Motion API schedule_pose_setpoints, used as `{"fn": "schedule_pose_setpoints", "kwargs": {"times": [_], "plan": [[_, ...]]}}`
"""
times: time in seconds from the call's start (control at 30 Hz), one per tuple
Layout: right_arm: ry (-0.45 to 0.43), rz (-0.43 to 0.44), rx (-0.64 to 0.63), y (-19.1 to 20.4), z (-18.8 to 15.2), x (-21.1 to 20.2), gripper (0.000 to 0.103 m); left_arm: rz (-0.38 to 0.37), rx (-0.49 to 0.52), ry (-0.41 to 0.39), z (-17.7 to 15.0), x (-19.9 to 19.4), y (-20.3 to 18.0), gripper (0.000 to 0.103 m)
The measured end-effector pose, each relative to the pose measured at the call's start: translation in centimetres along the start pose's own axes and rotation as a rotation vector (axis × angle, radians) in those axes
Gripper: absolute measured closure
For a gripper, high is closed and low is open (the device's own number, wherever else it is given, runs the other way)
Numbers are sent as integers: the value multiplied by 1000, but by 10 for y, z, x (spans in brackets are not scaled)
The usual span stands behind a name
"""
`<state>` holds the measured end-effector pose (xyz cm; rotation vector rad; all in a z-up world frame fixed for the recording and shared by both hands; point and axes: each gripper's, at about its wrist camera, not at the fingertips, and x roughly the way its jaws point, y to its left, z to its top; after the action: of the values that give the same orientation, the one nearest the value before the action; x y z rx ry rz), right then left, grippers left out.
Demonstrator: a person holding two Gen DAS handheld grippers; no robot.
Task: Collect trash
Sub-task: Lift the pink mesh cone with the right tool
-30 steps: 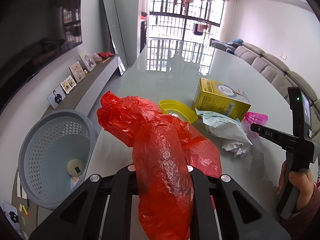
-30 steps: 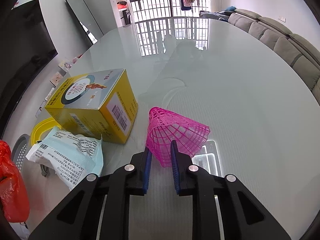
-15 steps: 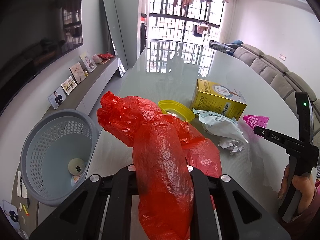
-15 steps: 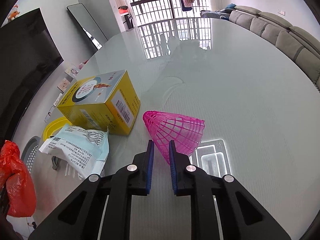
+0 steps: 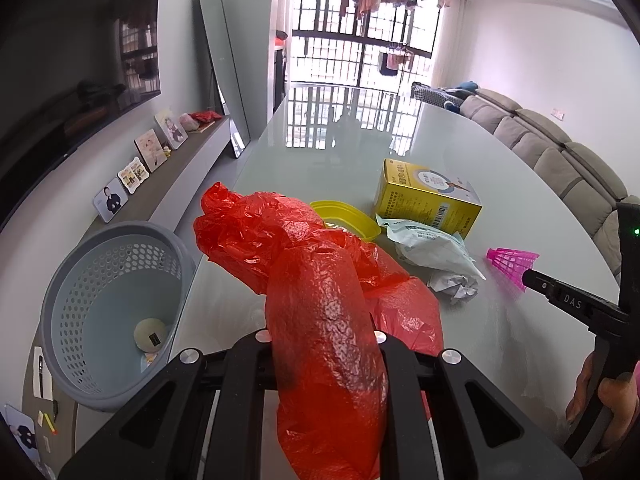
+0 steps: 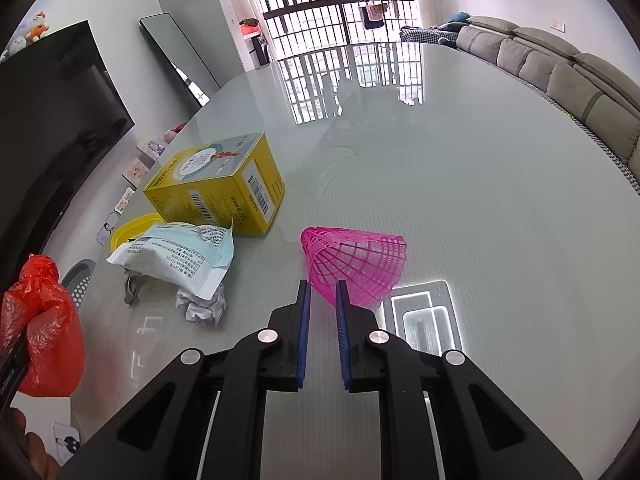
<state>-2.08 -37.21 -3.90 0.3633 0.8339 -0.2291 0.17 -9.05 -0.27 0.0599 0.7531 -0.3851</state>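
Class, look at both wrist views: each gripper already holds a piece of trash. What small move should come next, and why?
Probably carry the left gripper, shut on the red plastic bag, leftward over the grey basket beside the table. The right gripper holds the pink mesh cone farther from the basket.

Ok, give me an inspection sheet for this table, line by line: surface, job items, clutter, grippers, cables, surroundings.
Surface: glossy pale table, reflecting the window.
Job's things: red plastic bag; pink mesh cone; yellow box; printed wrapper; crumpled paper; yellow lid.
Clutter: nothing seen beyond the trash.
Grippers: left gripper shut on the red plastic bag; right gripper shut on the pink mesh cone's narrow end.
Cables: nothing seen.
Surroundings: grey perforated basket beside the table with a round pale item inside; sofa; leaning mirror; photo frames on a low shelf.
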Motion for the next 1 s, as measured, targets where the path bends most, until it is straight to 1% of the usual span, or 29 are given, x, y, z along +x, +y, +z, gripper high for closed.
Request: {"fn": "schedule_pose_setpoints", "kwargs": {"times": [0.43,0.5,0.53,0.57,0.6,0.63,0.67,0.73,0.87,1.0], "plan": [[29,42,13,-17,-12,-4,90,14,0,-13,-2,-9,4,90],[22,45,18,-21,-14,-7,90,12,3,-12,-2,-9,3,90],[18,47,21,-23,-15,-9,86,11,4,-11,-3,-9,2,90],[15,48,24,-24,-15,-10,77,10,5,-9,-3,-9,1,90],[9,48,26,-25,-16,-12,73,9,6,-7,-4,-8,0,90],[2,48,27,-26,-16,-15,64,8,6,-6,-4,-7,1,90],[-8,47,27,-27,-16,-17,53,8,6,-4,-3,-6,1,90],[-31,48,22,-28,-15,-23,43,6,5,-2,-3,-5,1,90],[-35,46,9,-29,-9,-20,32,4,3,4,-3,-1,1,90],[-12,43,4,-28,-3,-10,28,6,0,9,-3,1,2,90]]}}
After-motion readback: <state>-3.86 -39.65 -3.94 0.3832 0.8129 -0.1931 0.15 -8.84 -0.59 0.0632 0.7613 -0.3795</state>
